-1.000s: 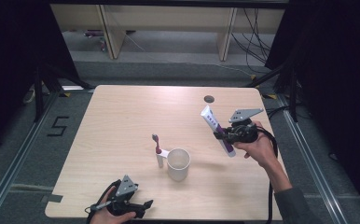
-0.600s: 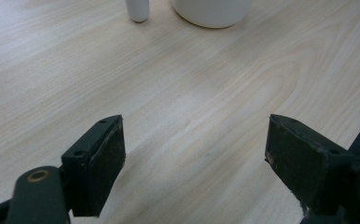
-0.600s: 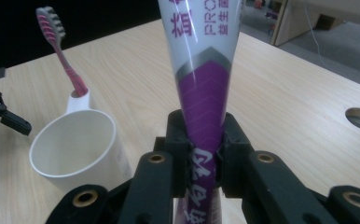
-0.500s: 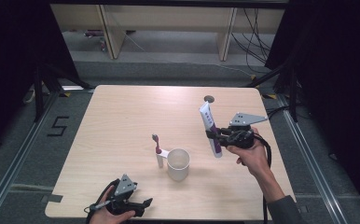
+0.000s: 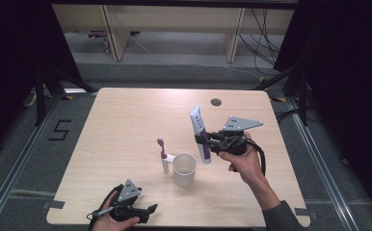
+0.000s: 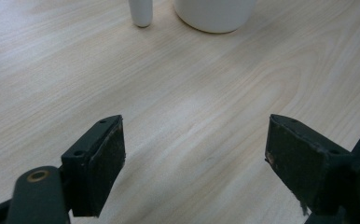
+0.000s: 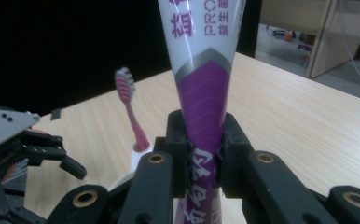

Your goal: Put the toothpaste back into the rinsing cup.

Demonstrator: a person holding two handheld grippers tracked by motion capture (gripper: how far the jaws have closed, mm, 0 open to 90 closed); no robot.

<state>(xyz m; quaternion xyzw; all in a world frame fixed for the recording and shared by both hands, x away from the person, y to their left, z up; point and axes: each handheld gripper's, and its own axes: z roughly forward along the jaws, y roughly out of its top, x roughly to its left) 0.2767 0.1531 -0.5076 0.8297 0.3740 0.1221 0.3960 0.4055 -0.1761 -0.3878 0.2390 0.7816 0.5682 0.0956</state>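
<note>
Fingers [image 7: 231, 149] of the right gripper [image 7: 205, 163] pinch the toothpaste tube [image 7: 201, 70] across its purple lower body; tube squeezed flat between the pads. In the high view the right gripper [image 5: 207, 142] sits right of frame centre, holding the toothpaste tube [image 5: 199, 134] nearly upright, clear of the counter [image 5: 126, 115], crimped end at the top and tilted slightly left, lower end just beside the rim of the white cup [image 5: 184, 168] on its right.

Left gripper [image 5: 143, 211] rests at the lower left of the frame, near the counter's front edge. Its fingers [image 6: 99, 172] are spread wide with nothing between them, bare wood below.

Toothbrush [image 5: 163, 155] stands upright in a small white holder just left of the cup, bristles up.

Step in hand, as judged: carrying the tube to the cup. Next move calls for shifting the tube's lower end left over the cup mouth, lowering it inside, then releasing. Keep the tube near vertical so it clears the rim.

Clearance: toothbrush stands close to the cup's left side, so overshoot left risks knocking it. Open counter to the right and toward the top of the frame; the dark grommet [image 5: 216, 102] is well apart. Left gripper is well apart from the cup, no conflict.
</note>
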